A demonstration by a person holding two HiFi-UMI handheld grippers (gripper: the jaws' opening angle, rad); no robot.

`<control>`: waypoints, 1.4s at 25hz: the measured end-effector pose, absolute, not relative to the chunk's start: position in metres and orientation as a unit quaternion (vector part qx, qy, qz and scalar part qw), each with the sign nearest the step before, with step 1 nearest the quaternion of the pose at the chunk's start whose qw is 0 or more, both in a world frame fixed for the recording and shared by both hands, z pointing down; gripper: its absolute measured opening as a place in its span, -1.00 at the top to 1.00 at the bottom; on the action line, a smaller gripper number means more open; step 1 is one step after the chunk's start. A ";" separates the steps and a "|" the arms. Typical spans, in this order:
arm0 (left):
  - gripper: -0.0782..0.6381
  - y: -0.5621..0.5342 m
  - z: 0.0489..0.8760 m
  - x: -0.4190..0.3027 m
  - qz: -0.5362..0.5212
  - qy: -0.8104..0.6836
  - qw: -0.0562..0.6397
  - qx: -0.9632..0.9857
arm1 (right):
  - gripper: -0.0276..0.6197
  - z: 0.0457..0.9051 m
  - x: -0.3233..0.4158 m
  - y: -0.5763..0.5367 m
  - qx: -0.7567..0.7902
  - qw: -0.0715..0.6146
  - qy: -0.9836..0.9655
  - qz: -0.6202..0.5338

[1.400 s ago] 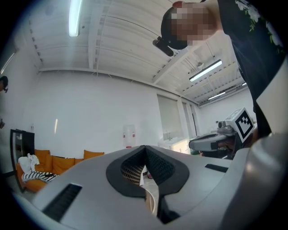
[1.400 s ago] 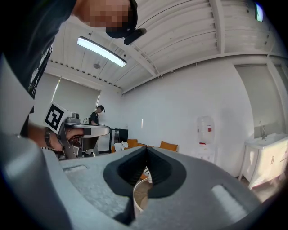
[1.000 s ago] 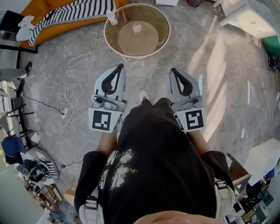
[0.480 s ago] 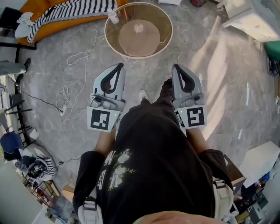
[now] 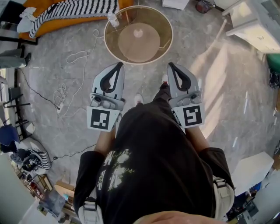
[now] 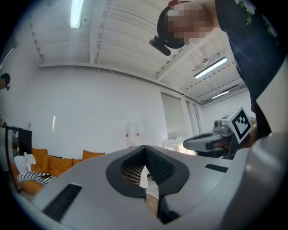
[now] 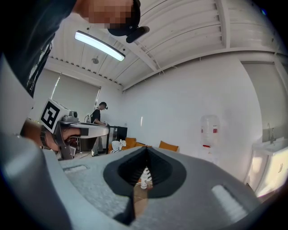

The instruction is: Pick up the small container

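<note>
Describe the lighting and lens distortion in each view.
Head view: sunlight streaks glare on the floor at right; edges bend. Left gripper view: fisheye bend, black corners, a ceiling light blown out. Right gripper view: same black corners; a long lamp glares.

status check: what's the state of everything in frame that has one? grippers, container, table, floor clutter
left gripper: shut, nothing held
right gripper: shut, nothing held
small container: upright near the round table's rim, untouched
round table: standing, ahead of both grippers
white cable: loose on the floor
striped cloth: draped over the orange sofa
</note>
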State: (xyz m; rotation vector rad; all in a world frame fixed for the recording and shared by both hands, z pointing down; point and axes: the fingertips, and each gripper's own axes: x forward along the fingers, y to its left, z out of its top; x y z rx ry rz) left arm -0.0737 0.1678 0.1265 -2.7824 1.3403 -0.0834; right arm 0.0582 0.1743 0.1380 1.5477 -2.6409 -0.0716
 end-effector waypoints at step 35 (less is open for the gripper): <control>0.76 0.077 0.144 0.047 -0.052 0.614 0.020 -0.788 | 0.93 0.157 0.181 0.032 0.316 0.036 -0.947 -0.036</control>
